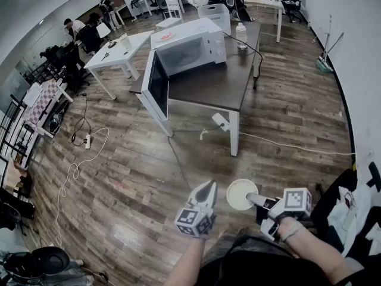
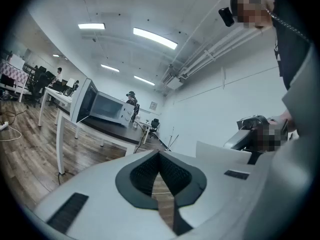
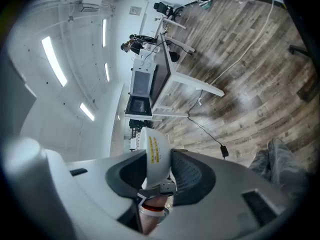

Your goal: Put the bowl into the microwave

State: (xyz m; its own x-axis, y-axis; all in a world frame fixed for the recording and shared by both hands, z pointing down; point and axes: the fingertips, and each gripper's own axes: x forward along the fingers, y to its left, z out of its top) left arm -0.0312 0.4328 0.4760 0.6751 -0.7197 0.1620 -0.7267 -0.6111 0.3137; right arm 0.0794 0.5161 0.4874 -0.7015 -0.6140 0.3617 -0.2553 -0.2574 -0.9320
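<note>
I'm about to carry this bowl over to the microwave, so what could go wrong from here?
1. The right tongs pinch the bowl only at its rim, so it may tilt or slip while carried.
2. A cable lies across the floor in front of the table, so it could trip you.
3. The microwave door hangs open past the table edge, so the bowl might knock it on approach.

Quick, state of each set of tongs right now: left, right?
Left tongs: closed, tips together, nothing held.
Right tongs: closed on the rim of the white bowl.
</note>
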